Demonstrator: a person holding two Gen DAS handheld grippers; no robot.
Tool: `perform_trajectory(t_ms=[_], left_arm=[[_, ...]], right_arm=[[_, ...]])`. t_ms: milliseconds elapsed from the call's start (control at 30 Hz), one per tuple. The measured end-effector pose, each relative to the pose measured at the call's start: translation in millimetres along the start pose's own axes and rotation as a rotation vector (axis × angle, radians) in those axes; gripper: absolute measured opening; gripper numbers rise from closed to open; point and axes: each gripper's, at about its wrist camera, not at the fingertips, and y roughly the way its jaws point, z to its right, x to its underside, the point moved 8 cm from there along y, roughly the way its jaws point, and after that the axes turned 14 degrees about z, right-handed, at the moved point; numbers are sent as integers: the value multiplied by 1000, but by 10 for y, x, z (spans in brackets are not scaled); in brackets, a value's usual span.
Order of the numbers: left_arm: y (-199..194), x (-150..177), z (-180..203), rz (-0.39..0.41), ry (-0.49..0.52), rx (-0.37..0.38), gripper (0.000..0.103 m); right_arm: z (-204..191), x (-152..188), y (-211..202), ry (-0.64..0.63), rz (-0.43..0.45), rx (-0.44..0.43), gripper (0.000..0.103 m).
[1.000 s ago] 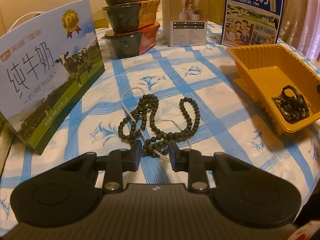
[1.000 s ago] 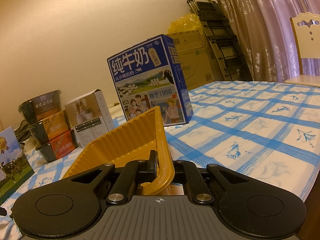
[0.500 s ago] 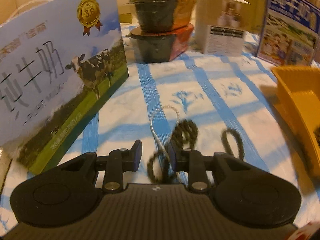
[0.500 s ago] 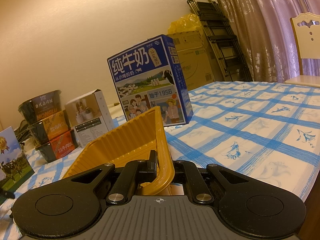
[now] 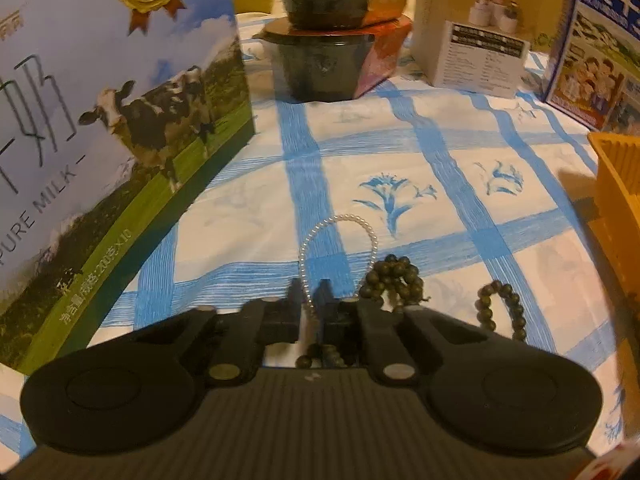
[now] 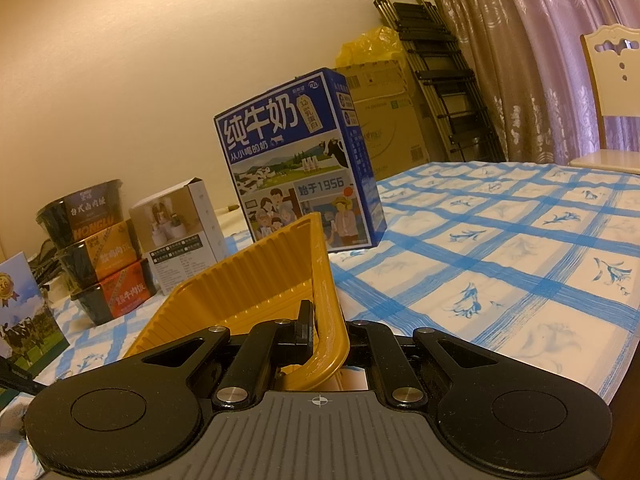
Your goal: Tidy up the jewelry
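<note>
A thin white pearl necklace (image 5: pixel 340 218) loops over the blue-checked tablecloth, tangled with a dark bead necklace (image 5: pixel 394 278) that has a second loop (image 5: pixel 500 304) to the right. My left gripper (image 5: pixel 309 292) points down at the pile, its jaws closing, and the pearl strand runs pinched between the narrow fingers. Some dark beads lie under the gripper body. The yellow ribbed tray (image 5: pixel 616 184) shows at the right edge. In the right wrist view my right gripper (image 6: pixel 326 320) is shut on the near rim of the yellow tray (image 6: pixel 248 280), which stands tilted.
A large milk box (image 5: pixel 100 120) stands close on the left. Stacked dark food bowls (image 5: pixel 320 60), a small white box (image 5: pixel 480 52) and a blue milk carton (image 6: pixel 296 160) line the back. A chair (image 6: pixel 612 80) and a folded ladder (image 6: pixel 440 60) stand beyond the table.
The left gripper moved forward and lower over the jewelry pile, and its jaws went from apart to closed on the pearl strand. The right gripper and the tray stayed still.
</note>
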Motion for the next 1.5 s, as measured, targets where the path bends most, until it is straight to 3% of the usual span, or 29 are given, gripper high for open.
perform_trajectory(t_ms=[167, 600, 867, 1100, 1500], left_arm=[[-80, -104, 24, 21, -5, 17, 2], [-1134, -1153, 84, 332, 3, 79, 2], [-1609, -1565, 305, 453, 12, 141, 2], [-1902, -1756, 651, 505, 17, 245, 2], [-2063, -1700, 1669, 483, 42, 518, 2]], right_arm=[[-1, 0, 0, 0, 0, -1, 7], [-2, -1, 1, 0, 0, -1, 7], [8, 8, -6, -1, 3, -5, 7], [4, 4, -6, -2, 3, -4, 7], [-71, -47, 10, -27, 0, -6, 7]])
